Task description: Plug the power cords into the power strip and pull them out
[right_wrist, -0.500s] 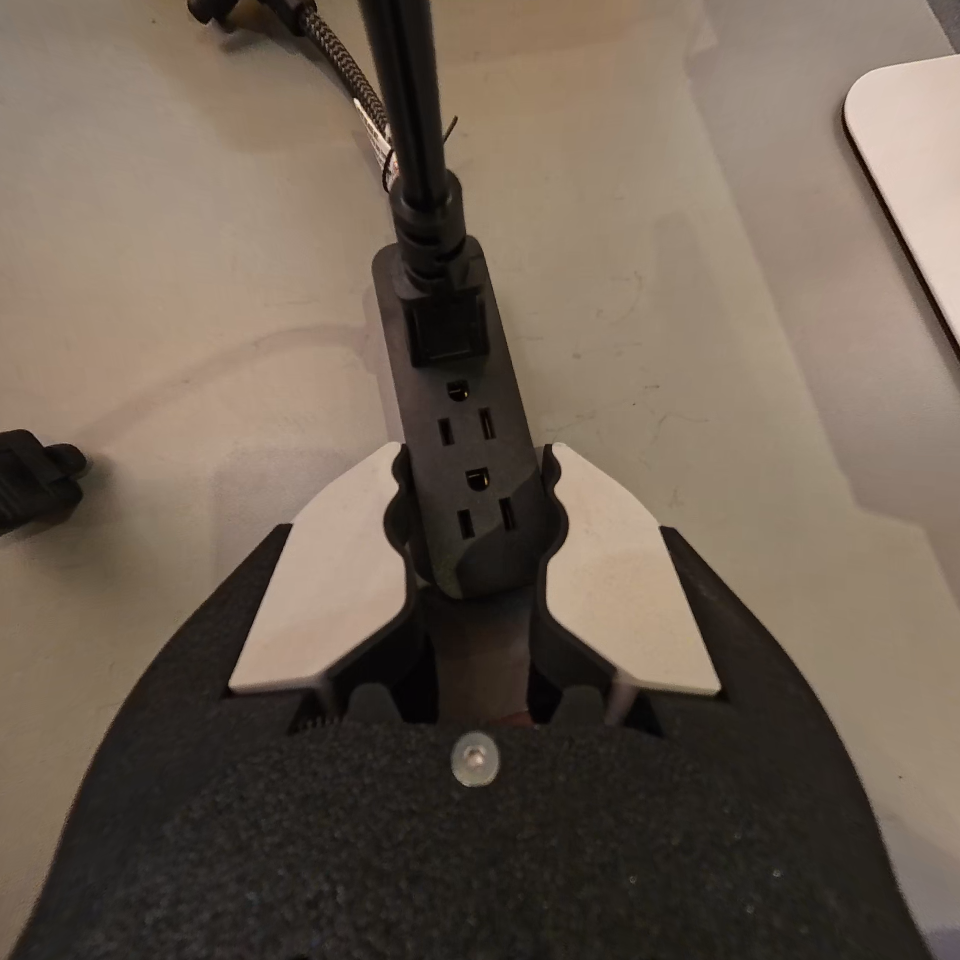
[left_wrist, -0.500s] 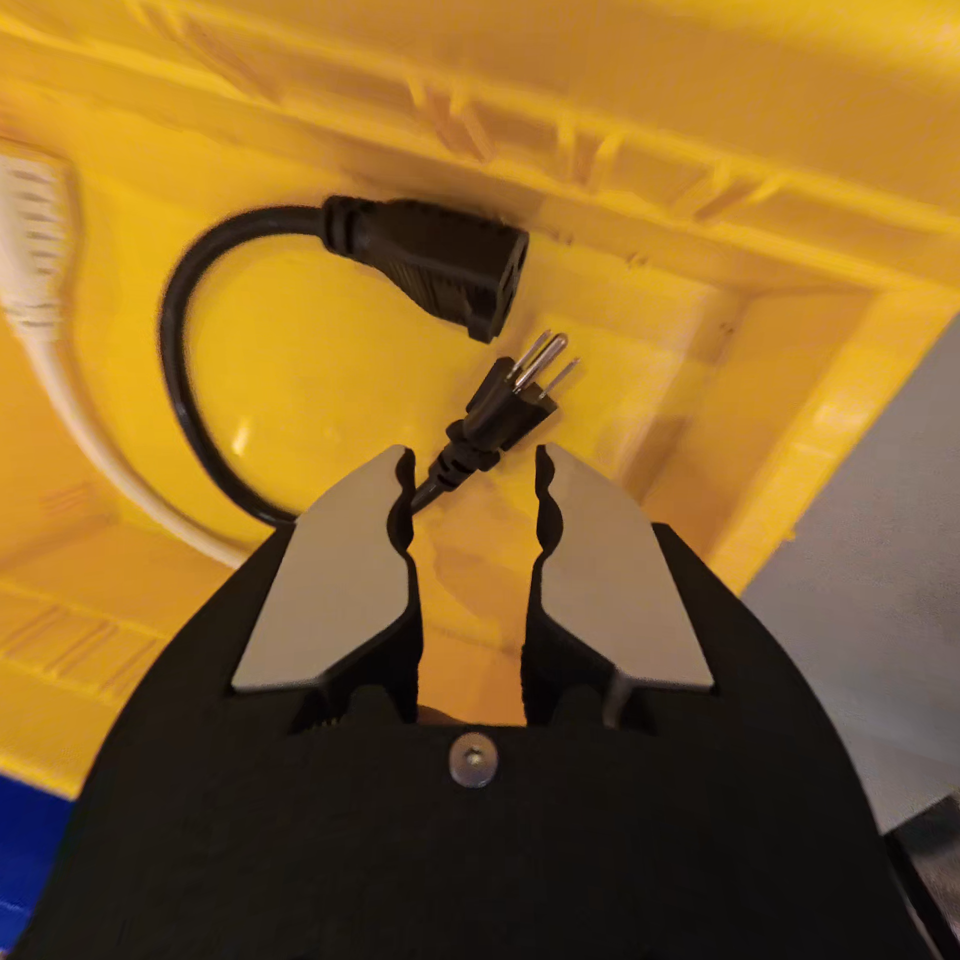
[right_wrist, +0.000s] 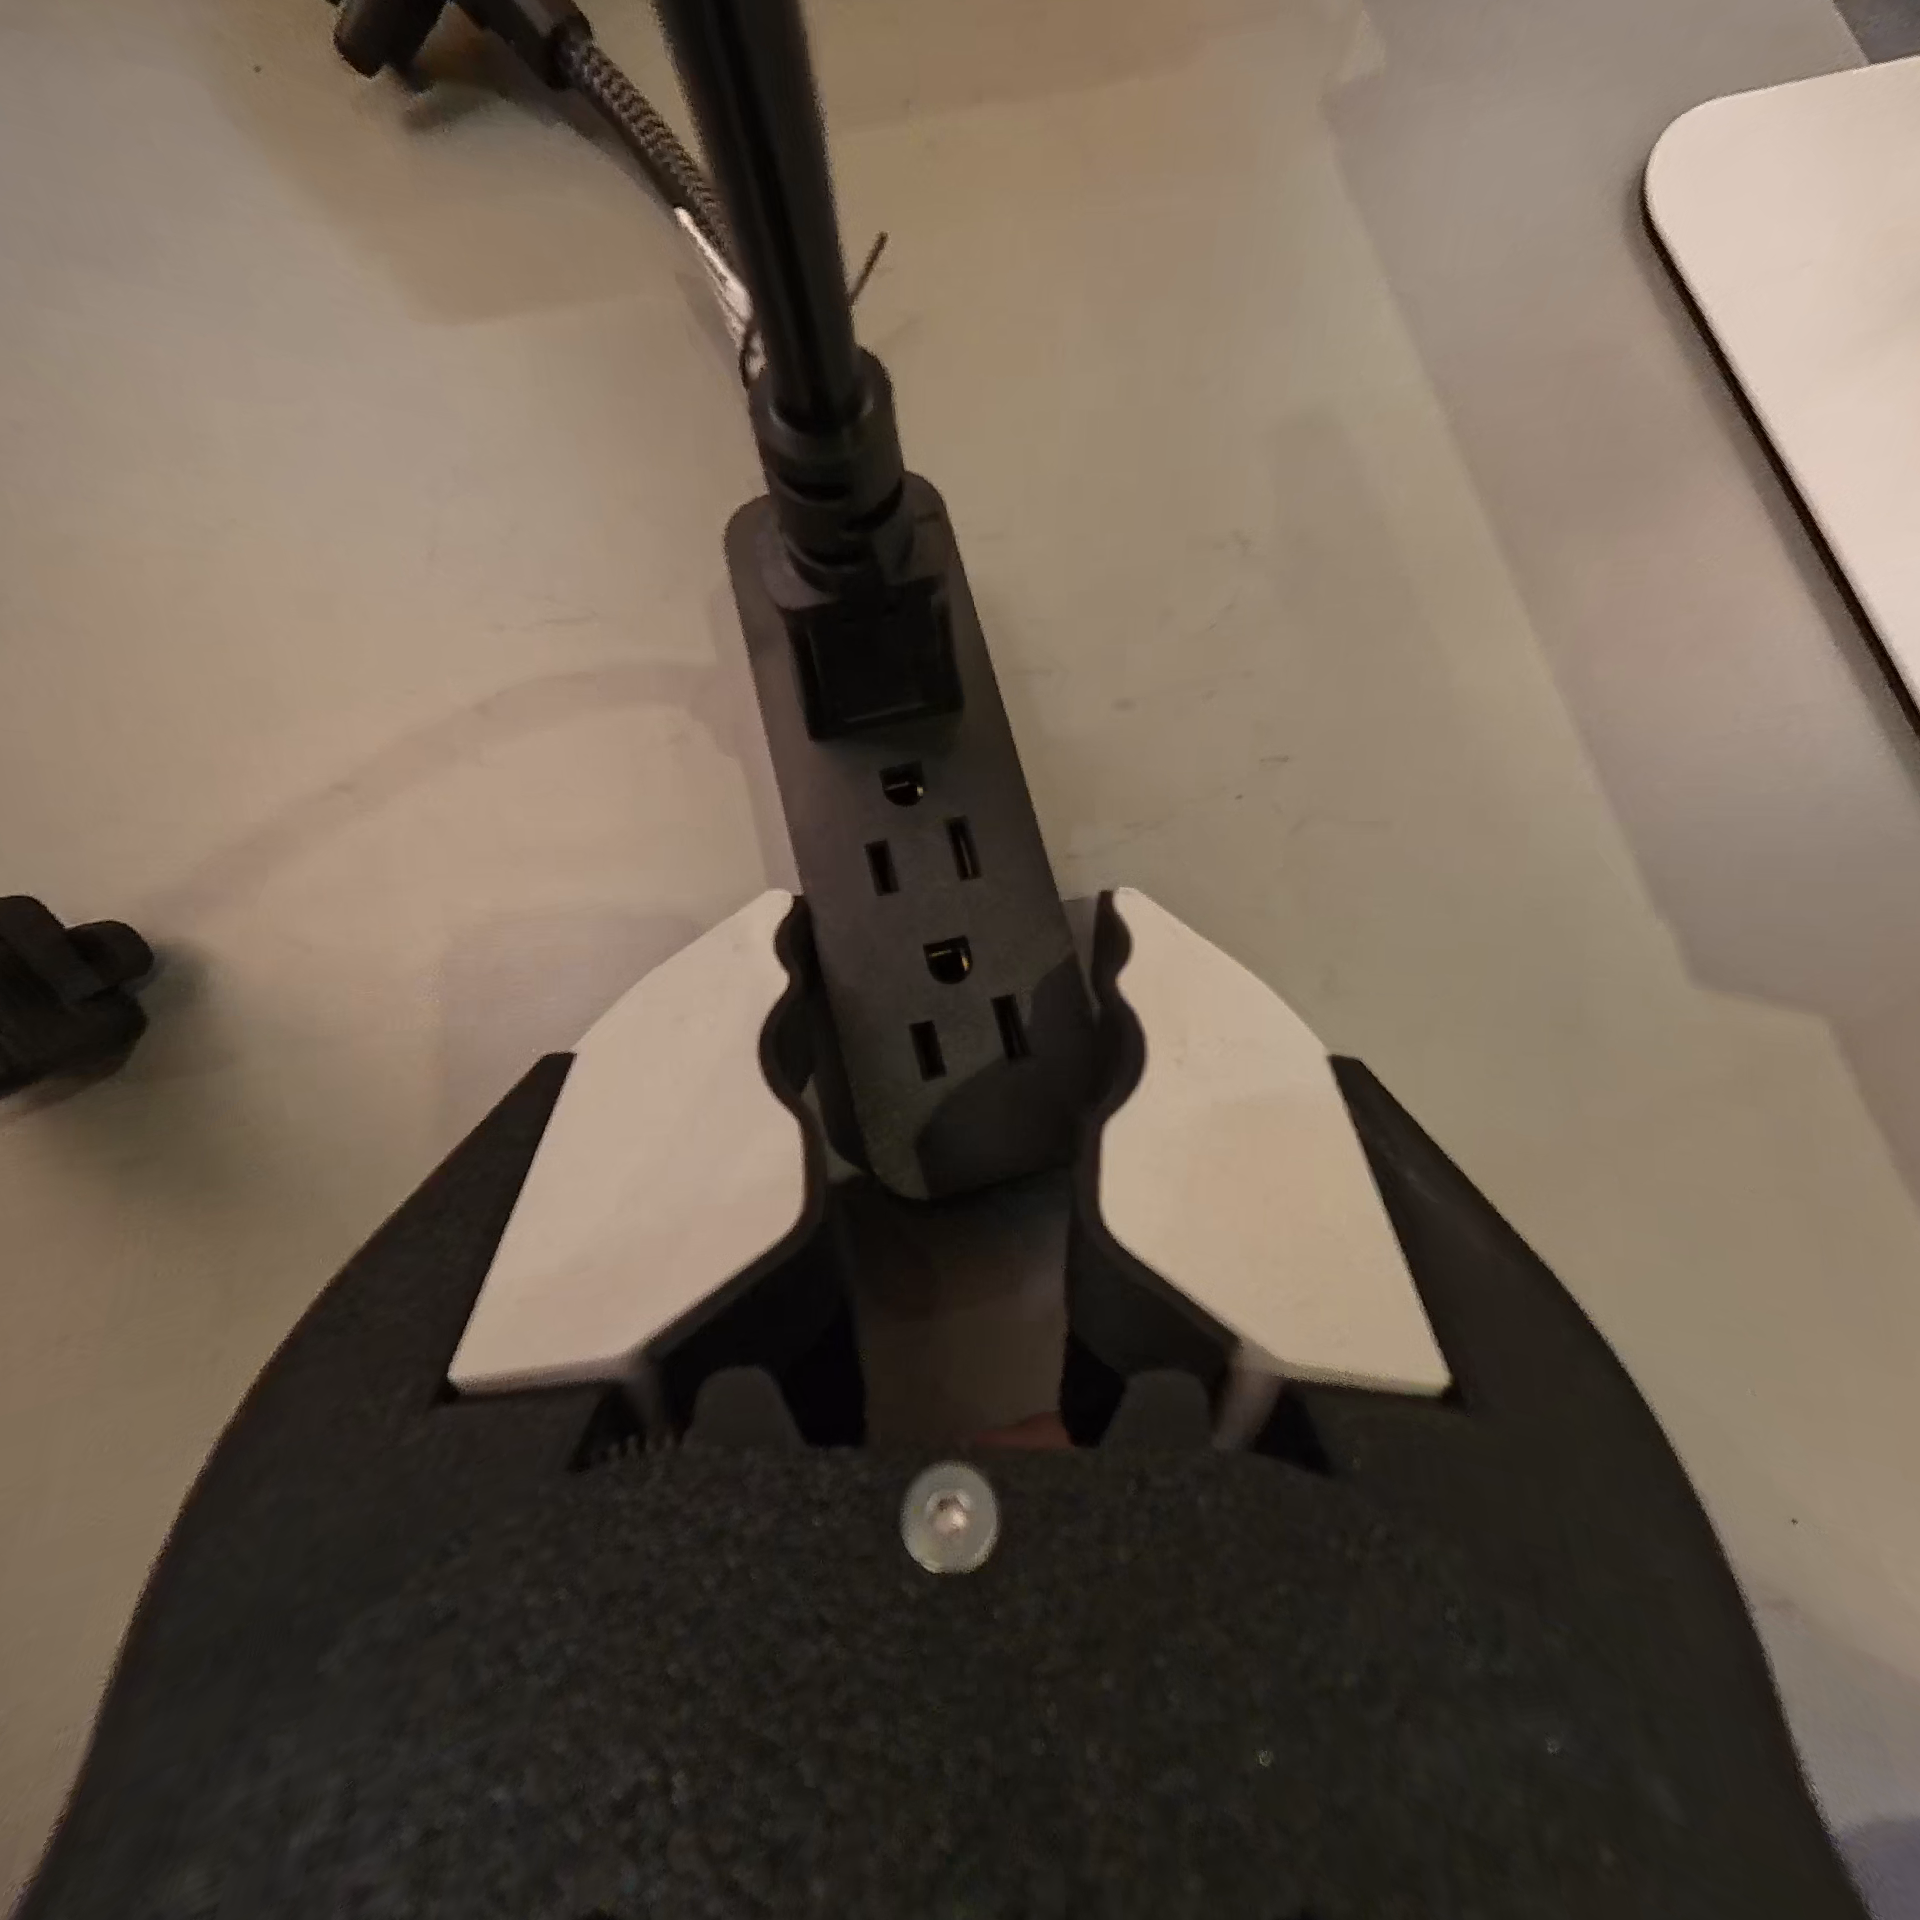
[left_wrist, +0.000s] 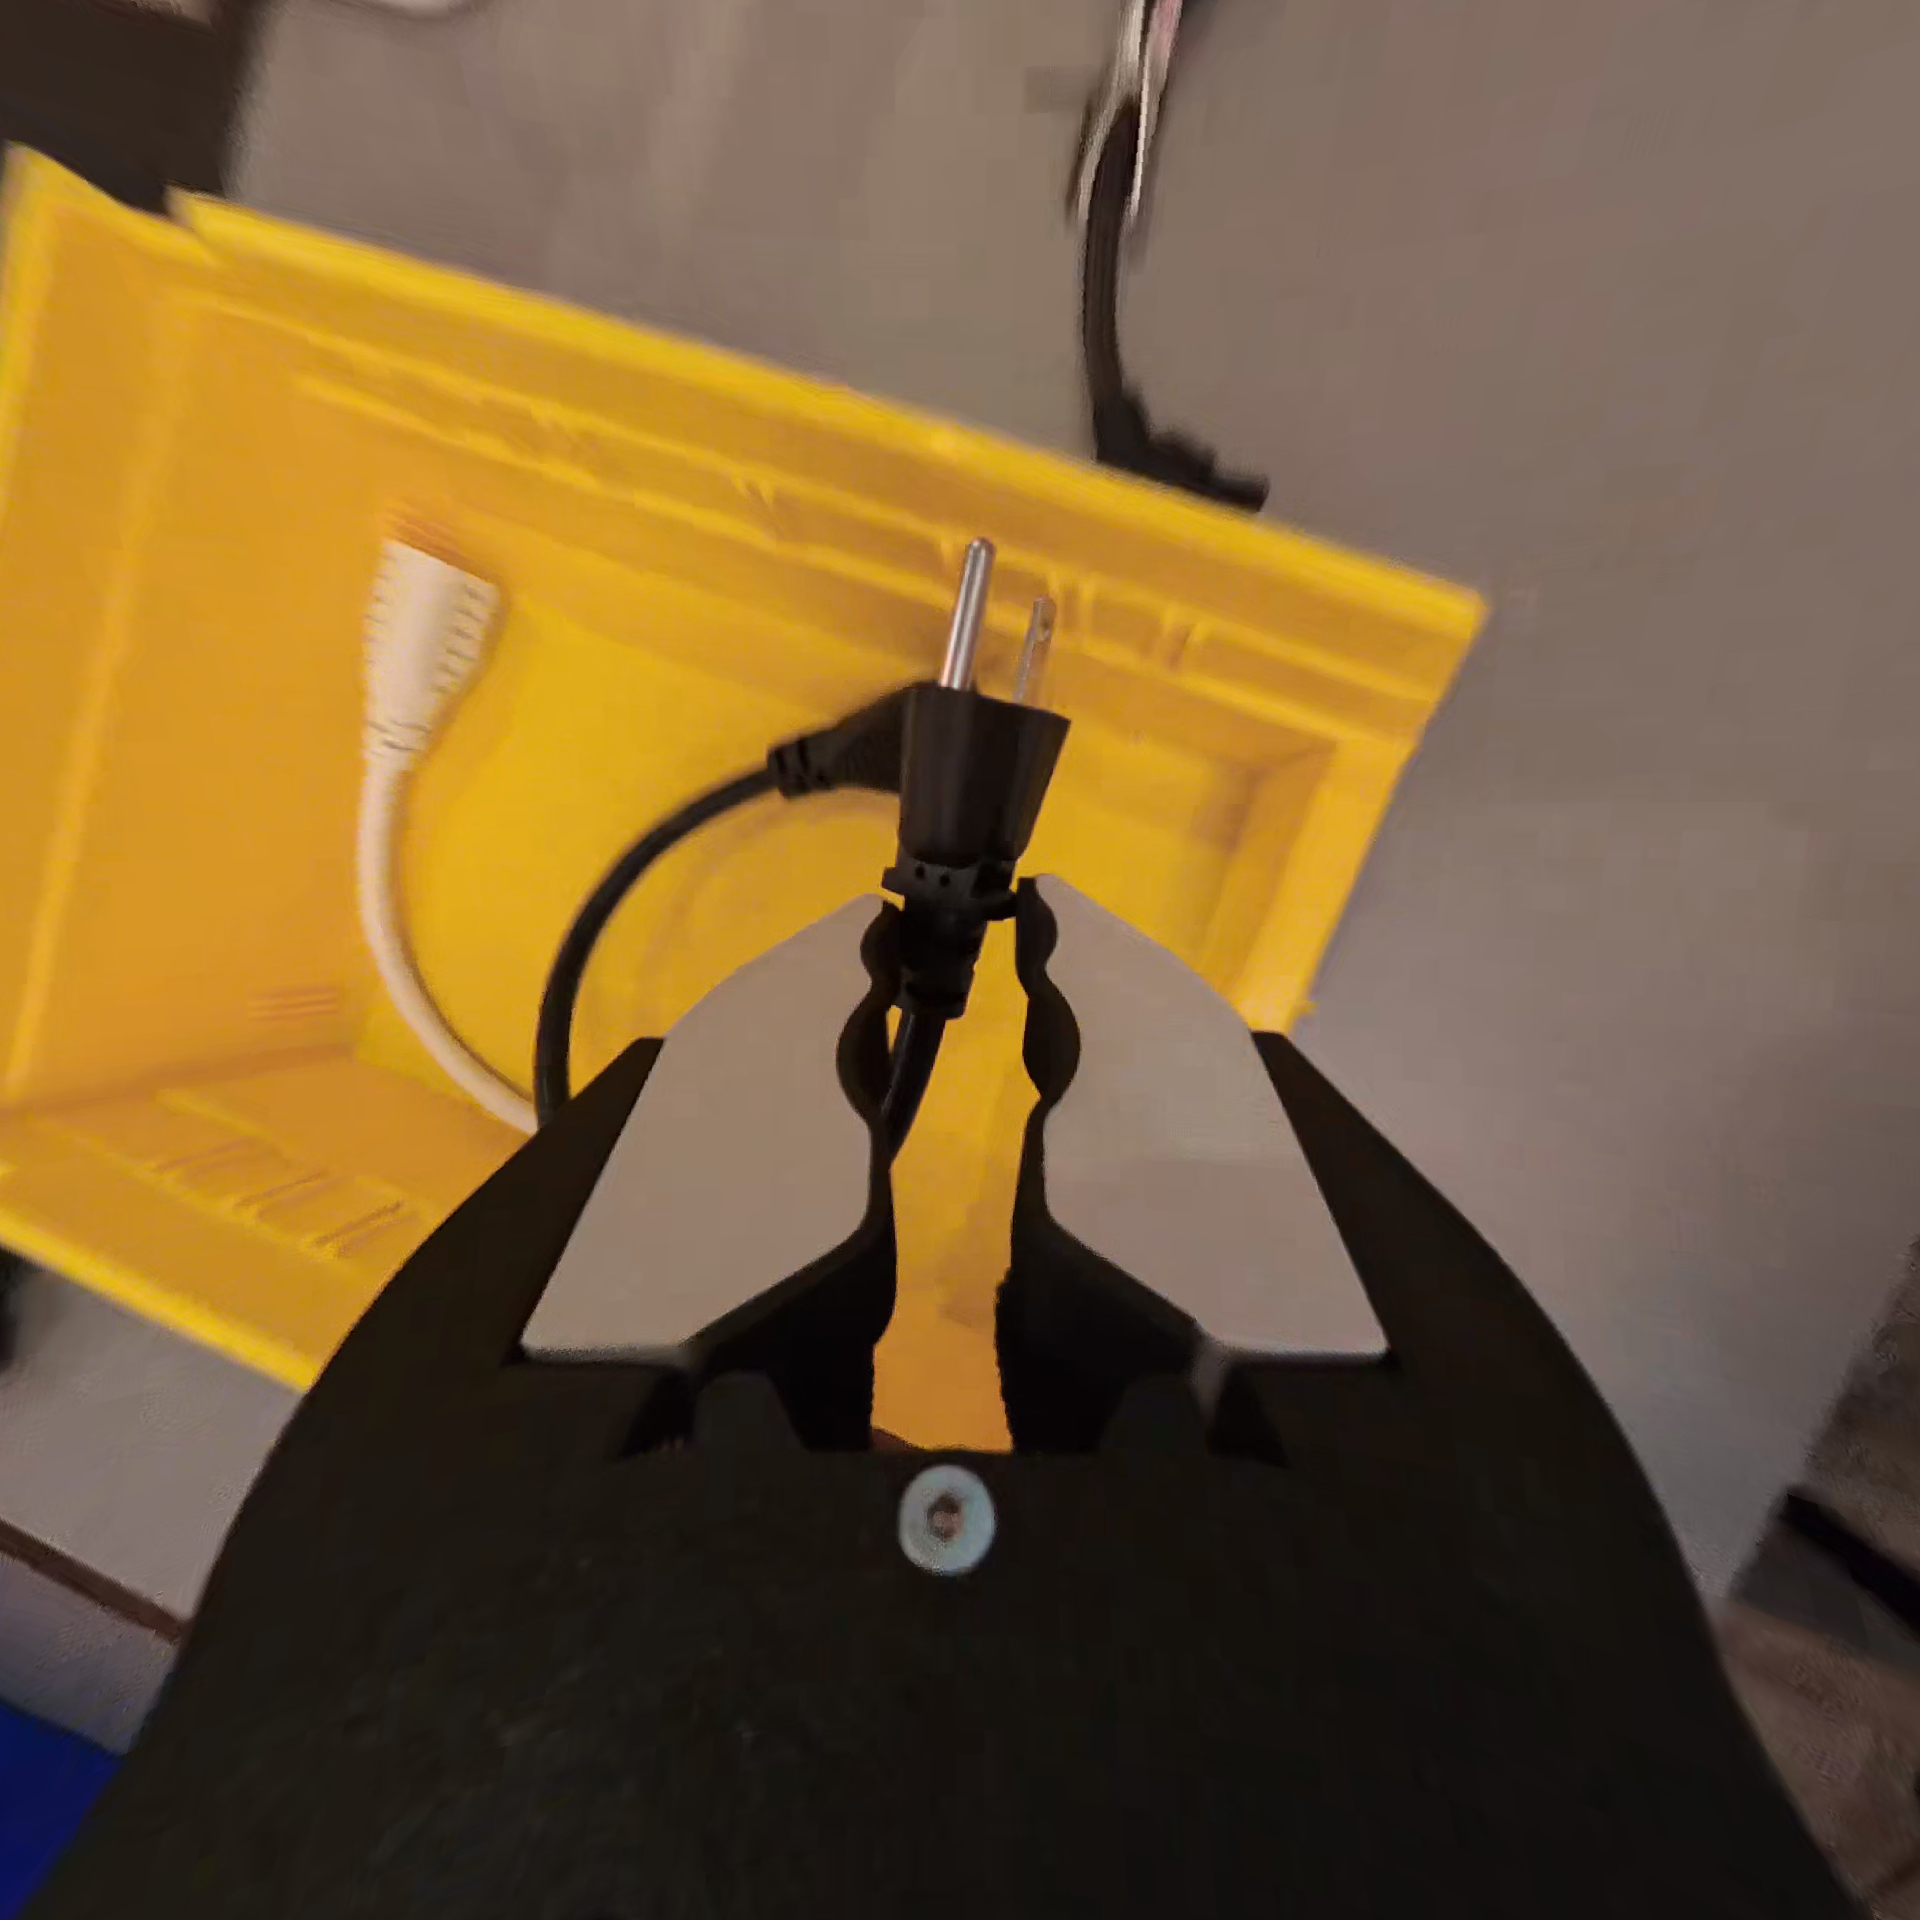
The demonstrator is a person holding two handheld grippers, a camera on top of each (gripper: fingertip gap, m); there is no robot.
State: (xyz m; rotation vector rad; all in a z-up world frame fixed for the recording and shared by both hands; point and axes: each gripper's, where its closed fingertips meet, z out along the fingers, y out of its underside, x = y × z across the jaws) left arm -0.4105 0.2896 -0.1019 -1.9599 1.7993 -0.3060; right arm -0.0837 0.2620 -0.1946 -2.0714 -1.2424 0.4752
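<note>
In the left wrist view my left gripper is shut on the neck of a black power cord's plug. The plug is lifted above a yellow bin, its metal prongs pointing up. The cord loops back down into the bin. In the right wrist view my right gripper is shut on the near end of a black power strip lying on the table. Two sockets show empty; a black plug sits in the far socket.
A white cord lies in the yellow bin. A dark cable lies on the grey surface beyond the bin. Near the strip are a braided cable, a black connector at the left edge, and a white board at right. There is about 35 cm between the tips of the two grippers. From my right tips it is roughly 11 cm to the black connector; from my left, 35 cm.
My left gripper has closed on the black plug and lifted it out of the bin; the view has pulled back. My right gripper and the power strip have stayed put.
</note>
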